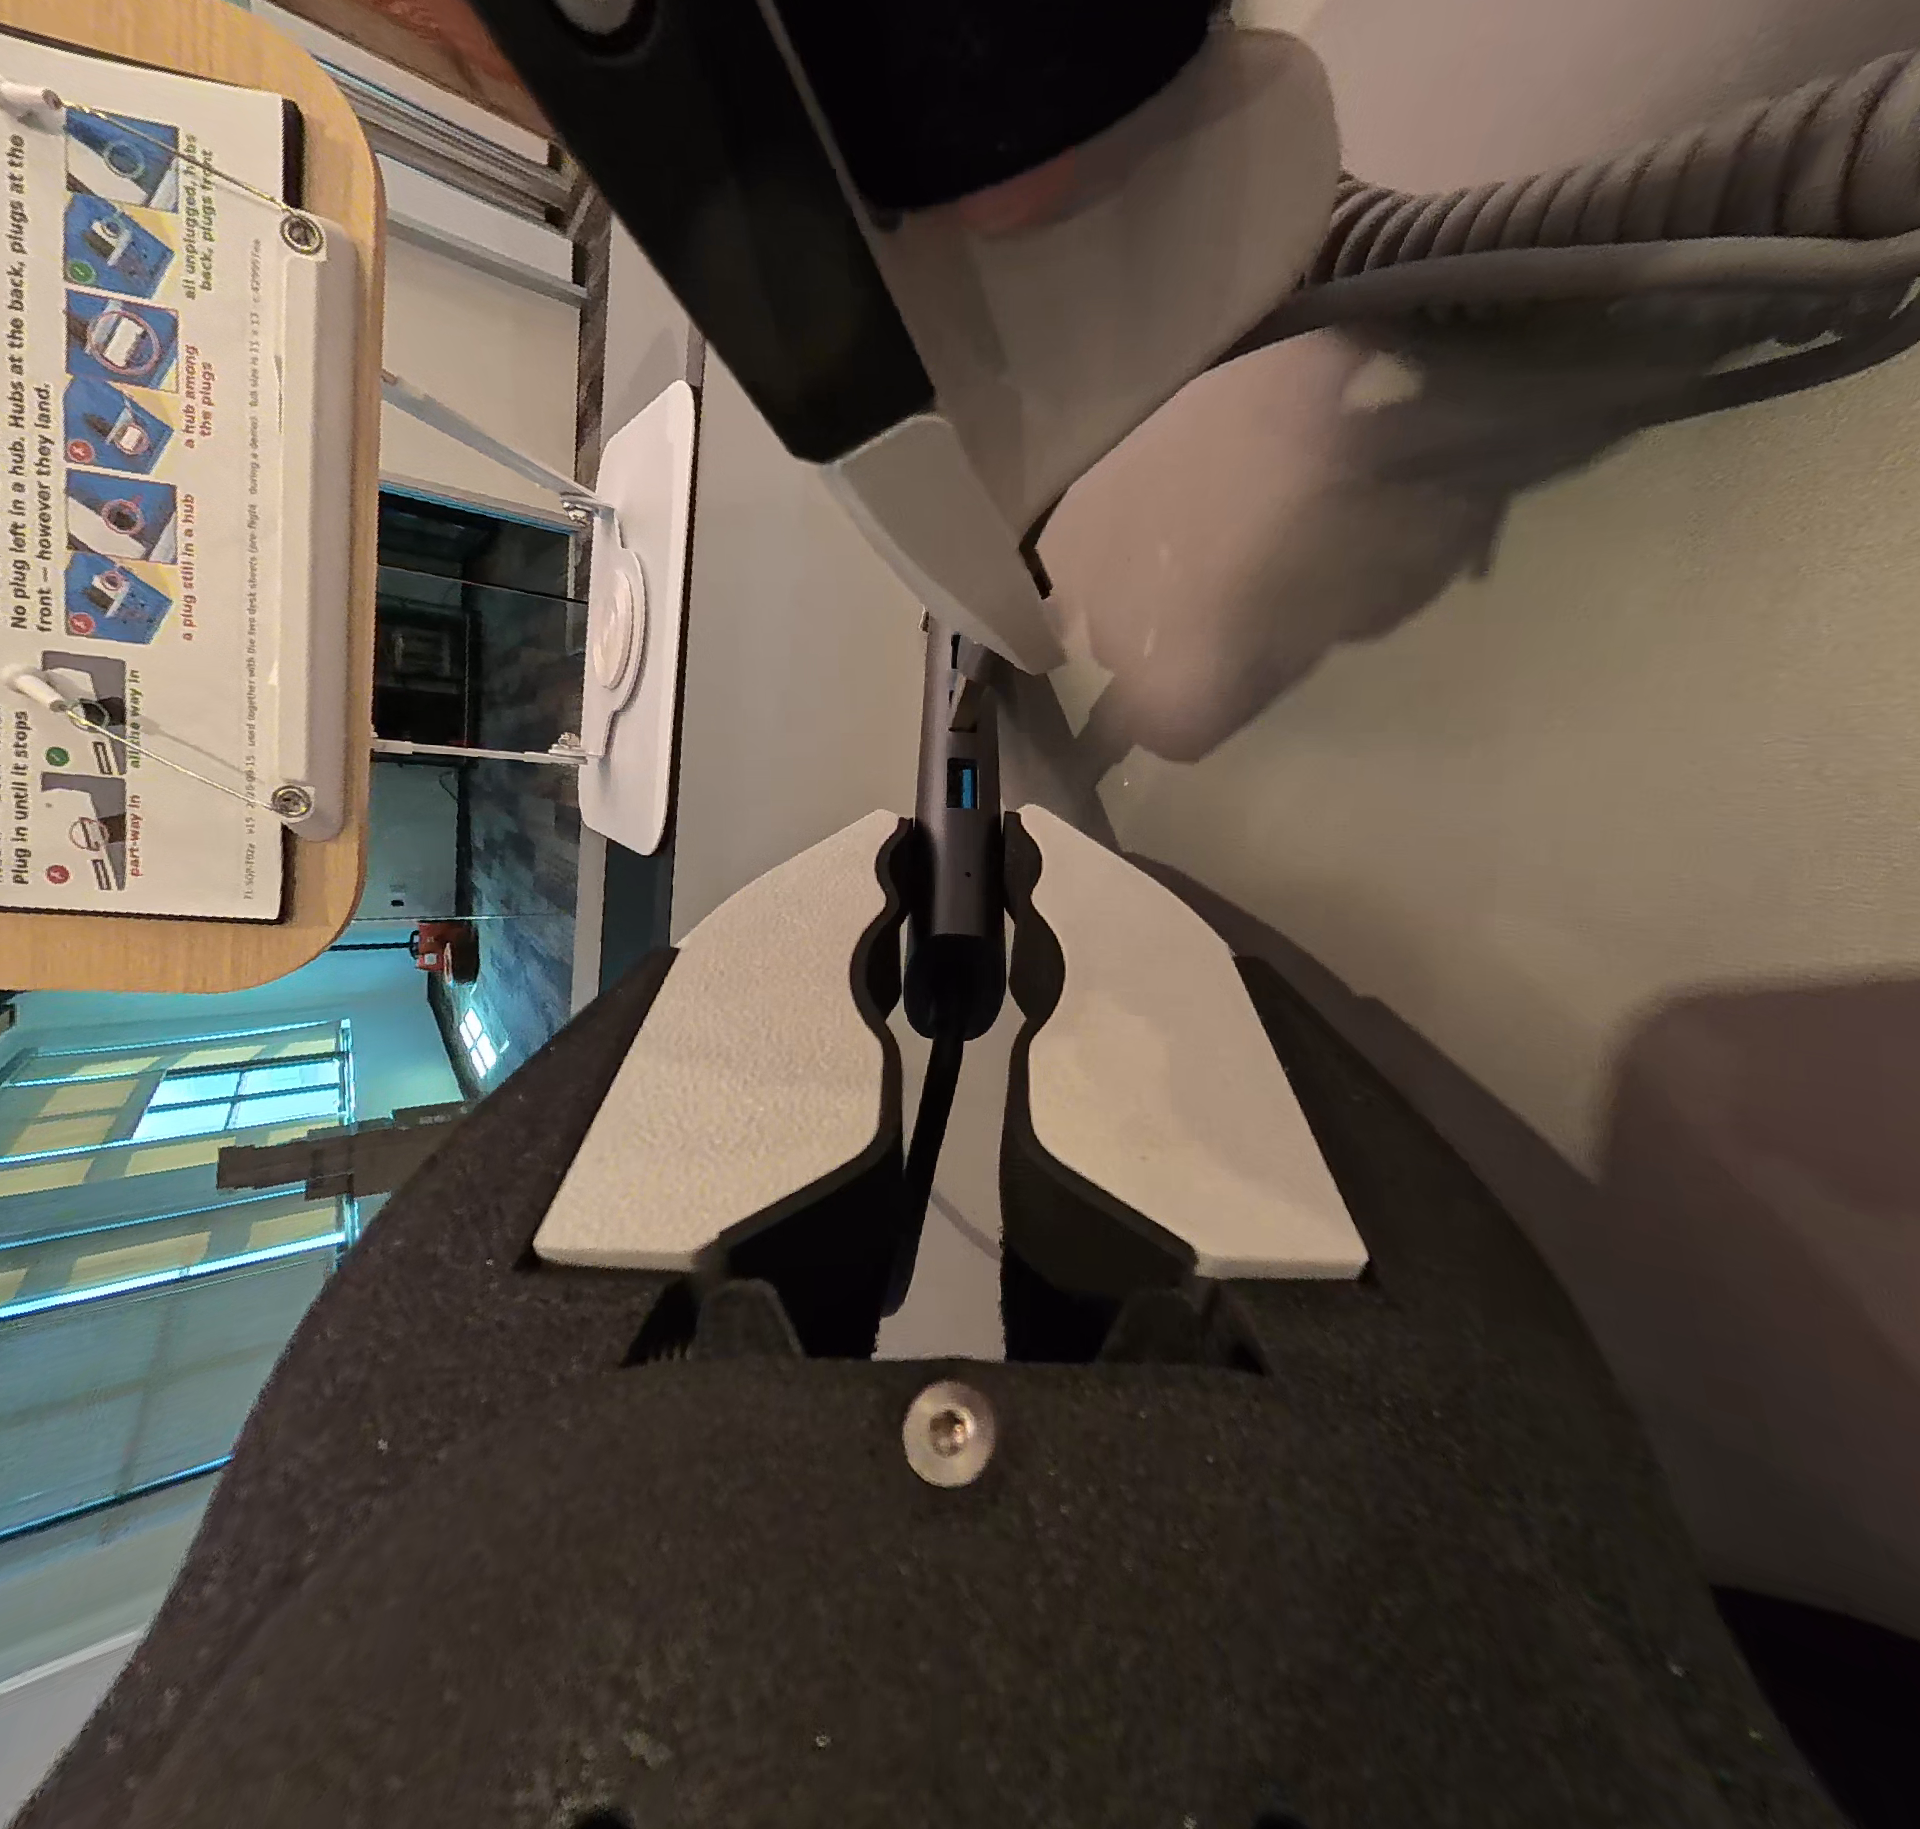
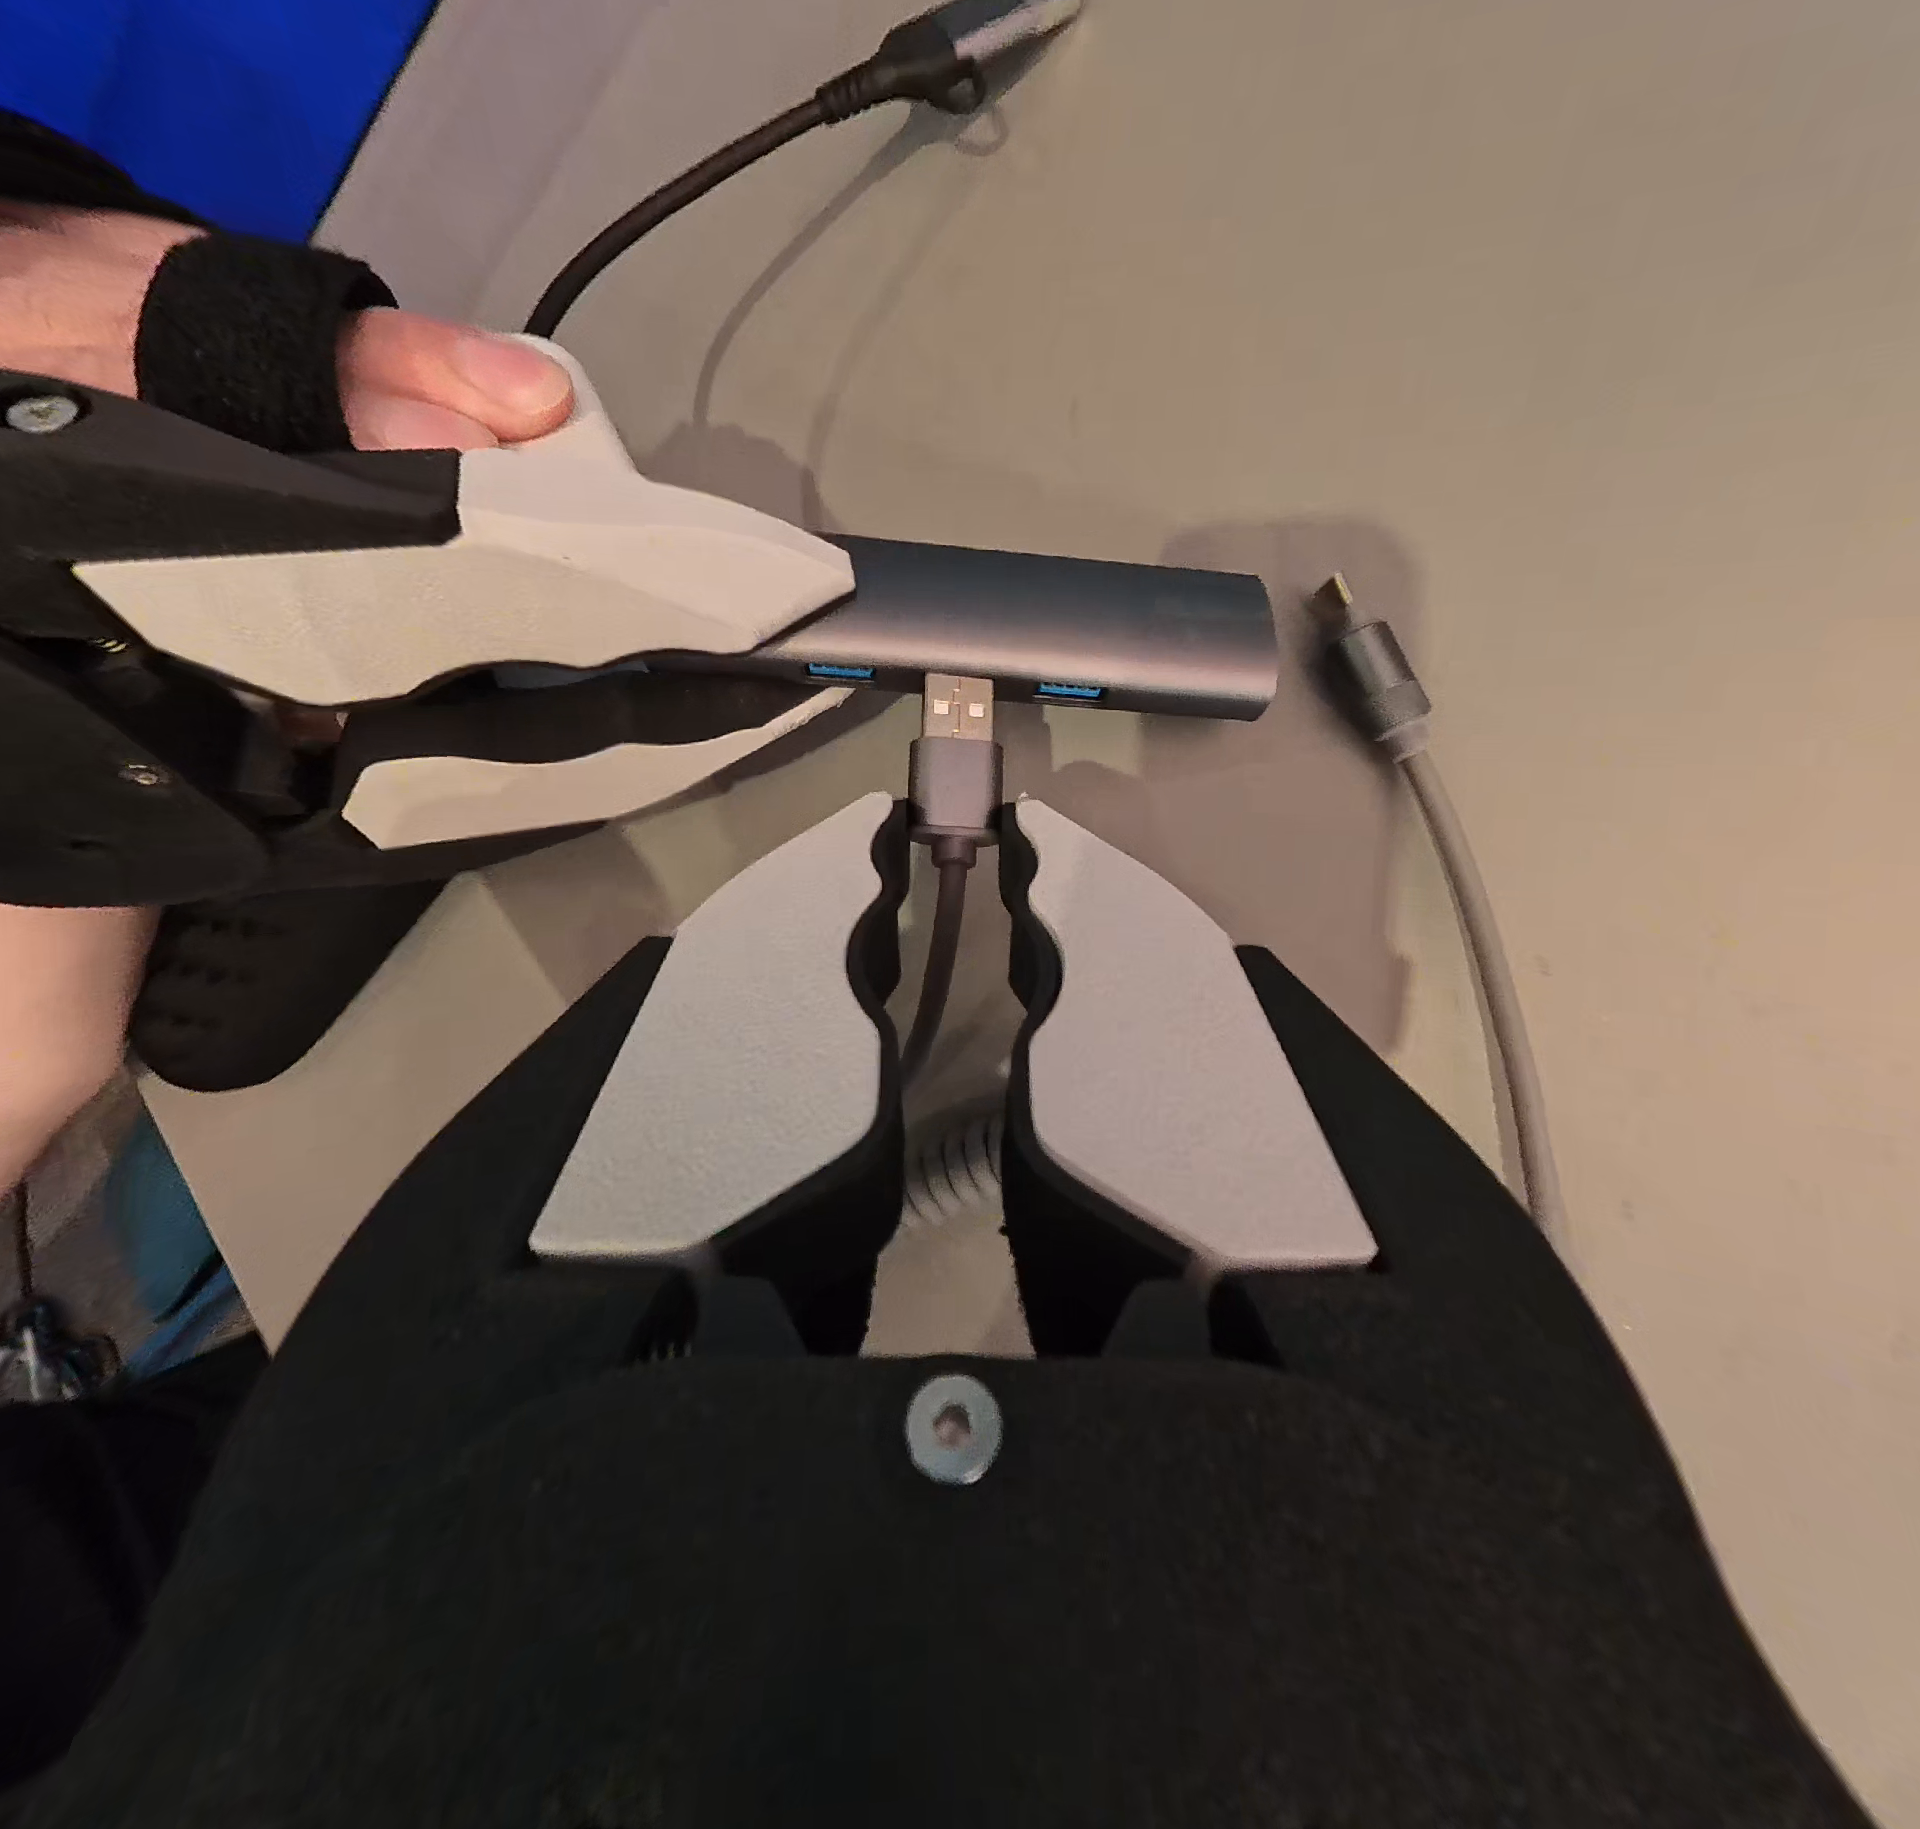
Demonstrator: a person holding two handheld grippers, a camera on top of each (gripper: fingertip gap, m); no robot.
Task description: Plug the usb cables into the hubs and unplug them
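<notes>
A grey USB hub (image 2: pixel 1060 616) is held a little above the pale table (image 2: pixel 1558 325). My left gripper (image 2: pixel 831 636) comes in from the left and is shut on the hub's left end. In the left wrist view my left gripper (image 1: pixel 954 823) clamps that end of the hub (image 1: pixel 951 886), and a blue port (image 1: pixel 962 771) shows beyond it. My right gripper (image 2: pixel 954 808) is shut on a grey USB-A plug (image 2: pixel 956 740). The plug's metal tip sits at the hub's middle port, between two blue ports, with most of the shell outside. The right gripper (image 1: pixel 1044 652) reaches the hub from above in the left wrist view.
The hub's own black cable ends in a plug (image 2: pixel 987 23) lying at the far side of the table. A second grey braided cable with its plug (image 2: pixel 1371 667) lies to the hub's right. A wooden board with an instruction sheet (image 1: pixel 156 532) and a white pad (image 1: pixel 639 616) stand beyond. The grippers are tip to tip, or close to it.
</notes>
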